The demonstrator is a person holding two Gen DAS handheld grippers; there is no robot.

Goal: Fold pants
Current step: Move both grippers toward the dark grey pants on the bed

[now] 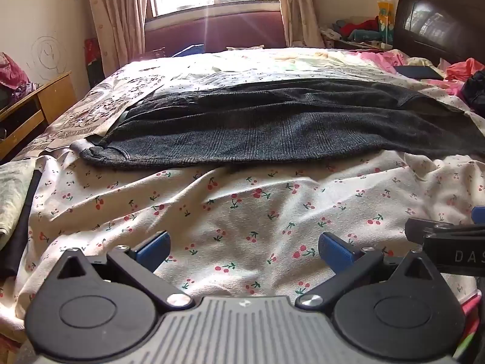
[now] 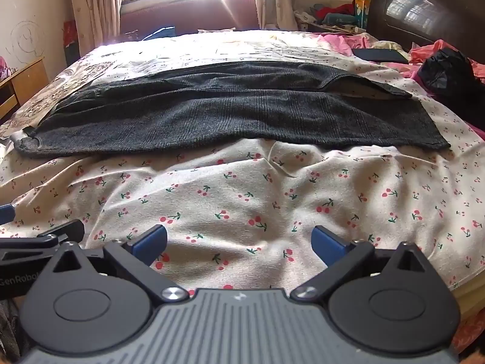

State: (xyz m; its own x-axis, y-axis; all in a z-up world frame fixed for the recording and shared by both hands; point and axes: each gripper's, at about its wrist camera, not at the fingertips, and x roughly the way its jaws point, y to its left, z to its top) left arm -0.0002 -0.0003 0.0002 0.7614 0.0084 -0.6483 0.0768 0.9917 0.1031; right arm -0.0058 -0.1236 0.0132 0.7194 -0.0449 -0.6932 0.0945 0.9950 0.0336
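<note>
Nearest the lens in both views is the gripper body, and beyond it the bed [image 1: 242, 212] under a cherry-print sheet [image 2: 242, 206], rumpled where it falls toward the near edge. Its broad flat top is likely why the pants [image 1: 272, 127] are spread here: they lie laid out sideways across the middle, legs roughly one over the other, waist end at the left with a pale lining showing, hem ends at the right, where the upper leg's hem [image 2: 372, 89] lies a little askew of the lower. That flat layout suits a fold across the length, so the task looks barely begun.

Left gripper [image 1: 244, 247] has its blue pads spread wide with nothing but sheet between them; right gripper [image 2: 239, 242] stands the same, released and empty. Each shows at the margin of the other's view, so they sit side by side at the near edge of the bed, both angled down. The pants lie well ahead of both sets of jaws, across a band of bare sheet, touching neither.

A dark phone-like slab [image 2: 380, 55] rests beyond the hems, near pink bedding [image 2: 342, 42].
</note>
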